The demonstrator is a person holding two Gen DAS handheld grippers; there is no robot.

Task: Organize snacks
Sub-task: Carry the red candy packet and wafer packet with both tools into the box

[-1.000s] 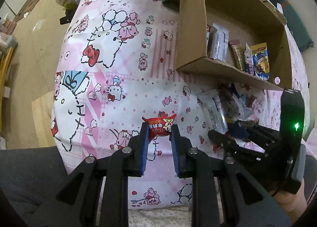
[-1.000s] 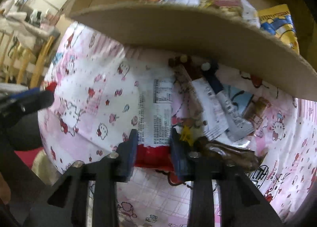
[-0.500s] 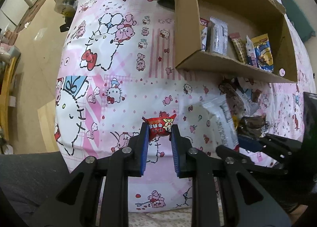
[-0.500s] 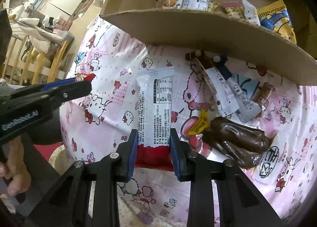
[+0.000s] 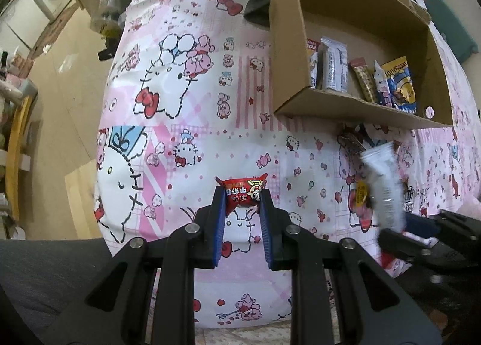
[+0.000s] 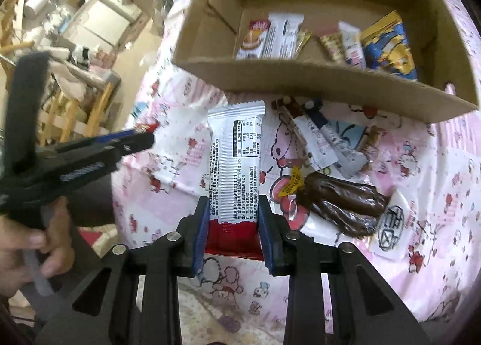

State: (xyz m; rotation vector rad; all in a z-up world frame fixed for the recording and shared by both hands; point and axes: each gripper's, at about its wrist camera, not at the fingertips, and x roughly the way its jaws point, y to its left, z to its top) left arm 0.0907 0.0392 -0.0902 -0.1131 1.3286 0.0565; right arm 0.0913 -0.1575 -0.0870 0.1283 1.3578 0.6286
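Note:
My left gripper [image 5: 242,197] is shut on a small red snack packet [image 5: 243,194], held above the pink cartoon-print cloth. A long white wrapper with a red end [image 6: 236,164] stands lifted off the cloth, with my right gripper [image 6: 233,209] shut on it; from the left wrist it shows as a blurred white wrapper [image 5: 383,188]. The open cardboard box [image 6: 315,77] lies beyond, with several snack packs lined up inside. More loose snacks remain on the cloth in front of the box, among them a brown glossy pack [image 6: 339,203] and some slim white sachets [image 6: 318,140].
The cardboard box [image 5: 354,110] sits at the right on the cloth [image 5: 186,98]. In the right wrist view the left gripper [image 6: 90,149] and the hand holding it are at the left. Bare floor, a washing machine and cluttered furniture lie beyond the cloth's left edge.
The right gripper has risen with the white wrapper, so the box interior now shows over its front wall. The left gripper stays put with the red packet.

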